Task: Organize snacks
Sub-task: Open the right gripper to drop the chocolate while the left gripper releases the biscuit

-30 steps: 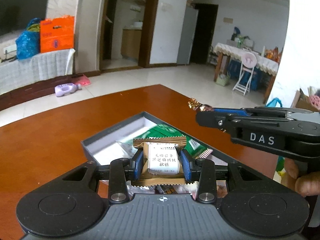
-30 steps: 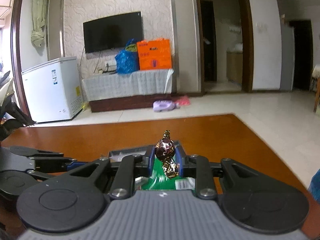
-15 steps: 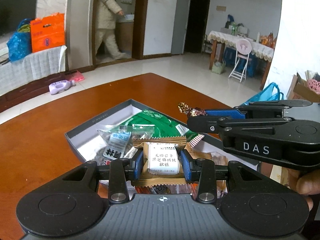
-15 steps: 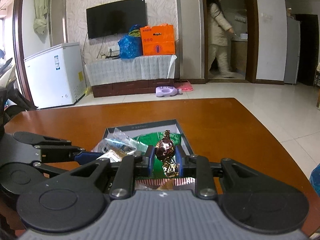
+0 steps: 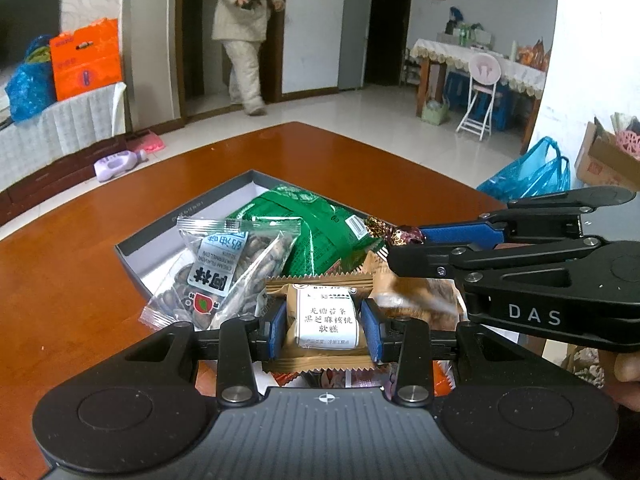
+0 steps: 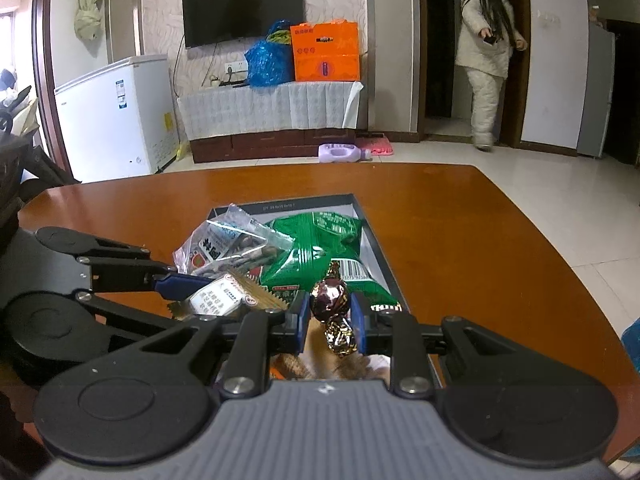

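Observation:
A grey box point(image 5: 188, 216) point(image 6: 378, 240) lies on the brown table and holds a green bag point(image 5: 316, 228) point(image 6: 316, 248), a clear pack of seeds point(image 5: 224, 268) point(image 6: 224, 244) and other snacks. My left gripper point(image 5: 326, 326) point(image 6: 188, 292) is shut on a brown cake packet with a white label point(image 5: 326, 320) point(image 6: 218, 294), held over the box's near part. My right gripper point(image 6: 330, 316) point(image 5: 394, 240) is shut on a foil-wrapped chocolate candy point(image 6: 330, 300) point(image 5: 390, 234), just right of the left one and above the green bag.
The table point(image 5: 80, 280) point(image 6: 480, 248) ends close on the right, where blue plastic bags point(image 5: 528, 176) sit on the floor. A person point(image 5: 244, 28) point(image 6: 486, 48) walks in a doorway at the back. A white freezer point(image 6: 116, 116) stands at the far left.
Both grippers have sunk toward the box and tilted down, so more of its contents show. Both still hold their snacks. A person has appeared in the doorway.

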